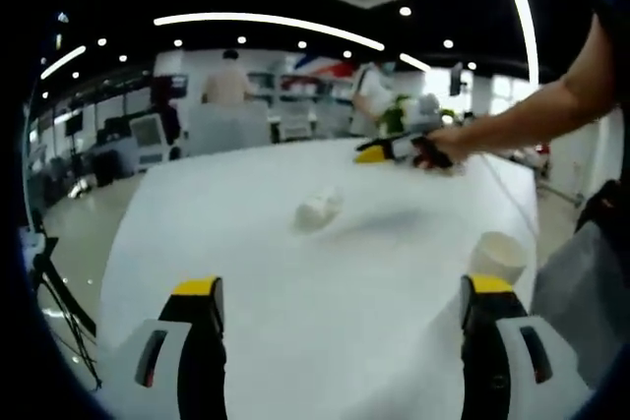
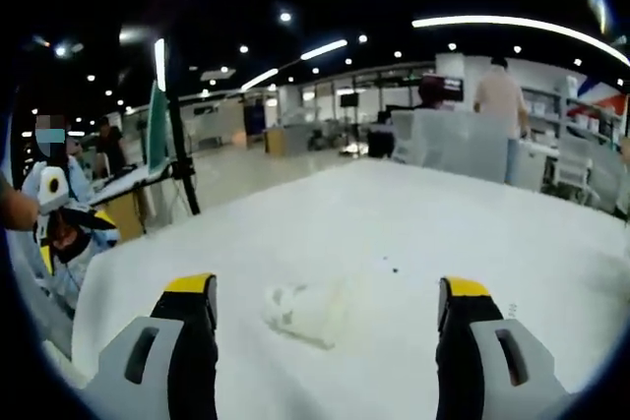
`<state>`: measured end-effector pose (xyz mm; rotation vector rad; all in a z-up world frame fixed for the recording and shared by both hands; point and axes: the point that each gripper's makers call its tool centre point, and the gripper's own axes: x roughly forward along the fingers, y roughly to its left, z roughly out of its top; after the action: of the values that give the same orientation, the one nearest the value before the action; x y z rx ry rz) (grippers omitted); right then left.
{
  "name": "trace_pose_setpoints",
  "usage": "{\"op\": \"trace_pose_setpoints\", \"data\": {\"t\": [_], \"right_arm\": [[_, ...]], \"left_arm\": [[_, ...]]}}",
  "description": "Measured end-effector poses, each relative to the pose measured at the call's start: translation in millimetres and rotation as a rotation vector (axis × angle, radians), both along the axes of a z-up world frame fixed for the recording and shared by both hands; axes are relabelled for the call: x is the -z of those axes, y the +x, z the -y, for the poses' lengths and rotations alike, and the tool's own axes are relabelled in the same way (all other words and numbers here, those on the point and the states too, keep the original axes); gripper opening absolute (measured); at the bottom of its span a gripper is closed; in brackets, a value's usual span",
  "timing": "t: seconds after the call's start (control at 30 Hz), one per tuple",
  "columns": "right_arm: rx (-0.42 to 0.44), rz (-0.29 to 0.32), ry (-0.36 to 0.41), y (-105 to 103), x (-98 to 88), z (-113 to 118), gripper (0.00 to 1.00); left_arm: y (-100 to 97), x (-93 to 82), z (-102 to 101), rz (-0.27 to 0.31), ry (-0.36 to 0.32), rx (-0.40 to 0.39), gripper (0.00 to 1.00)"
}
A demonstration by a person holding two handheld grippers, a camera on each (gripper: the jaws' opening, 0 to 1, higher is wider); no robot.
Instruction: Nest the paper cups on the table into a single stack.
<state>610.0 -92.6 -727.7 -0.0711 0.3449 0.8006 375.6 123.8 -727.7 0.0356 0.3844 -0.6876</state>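
1. Your left gripper, left gripper view: both yellow-tipped jaws rise from the near edge, spread wide apart, nothing btwn them but bare table. Not touching any cup.

2. White table: covered w/ a white sheet, runs from near edge to far side of the view.

3. Paper cup, lying on its side: white, mid-table, ahead of your left jaws and well apart from them. Looks a bit crumpled; detail too blurred to say more.

4. Upright paper cup: white, open mouth up, near the table's right edge, just beyond and above your right-hand jaw tip in this view. Can't tell if jaw touches it; looks apart.

5. Your right gripper, seen in the left gripper view at far right of the table: yellow/black tips low over the sheet, held by your hand, arm reaching in from the right.

6. Same right gripper, right gripper view: jaws spread wide, empty. Crumpled cup lies on its side on the table btwn the two jaws, closer to the left one, not gripped, no contact visible.

7. Bkgd: ceiling lights, desks, monitors; person standing at far side; another seated person at left of right gripper view.
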Motion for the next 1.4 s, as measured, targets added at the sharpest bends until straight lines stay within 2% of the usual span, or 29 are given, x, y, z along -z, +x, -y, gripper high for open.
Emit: {"op": "trace_pose_setpoints", "data": {"t": [0.17, 0.37, 0.6, 0.8, 0.9, 0.97, 1.1, 1.4], "right_arm": [[-0.017, -0.012, -0.019, -1.1, 9.0, -5.9, 0.87], [-0.012, -0.047, -0.018, -0.6, 21.1, -8.5, 0.78], [-0.030, -0.056, -0.012, -5.4, 24.3, -16.7, 0.73], [-0.047, -0.068, -0.032, -4.7, 34.8, -23.5, 0.60], [-0.070, -0.081, -0.044, -5.9, 43.0, -27.5, 0.47], [-0.071, -0.089, -0.061, -2.3, 49.3, -28.2, 0.42], [-0.051, -0.131, -0.029, 6.0, 58.1, -27.8, 0.34], [-0.063, -0.177, 0.004, 1.4, 67.4, -33.5, 0.17]], "left_arm": [[-0.1, 2.7, -1.2, -0.011, -0.005, -0.005, 0.99], [-0.9, 4.2, -3.7, -0.017, -0.003, -0.009, 0.99], [0.6, 3.1, -6.9, -0.010, 0.004, -0.015, 0.99], [0.8, 3.1, -7.0, -0.009, 0.010, -0.014, 0.99], [0.6, 2.5, -6.9, -0.007, 0.008, -0.013, 0.99], [-0.1, 2.7, -6.8, -0.011, 0.007, -0.012, 0.99], [-2.3, 3.1, -7.3, -0.016, 0.010, -0.008, 0.99], [-2.0, 0.1, -8.9, -0.015, -0.003, -0.012, 0.99]]}}
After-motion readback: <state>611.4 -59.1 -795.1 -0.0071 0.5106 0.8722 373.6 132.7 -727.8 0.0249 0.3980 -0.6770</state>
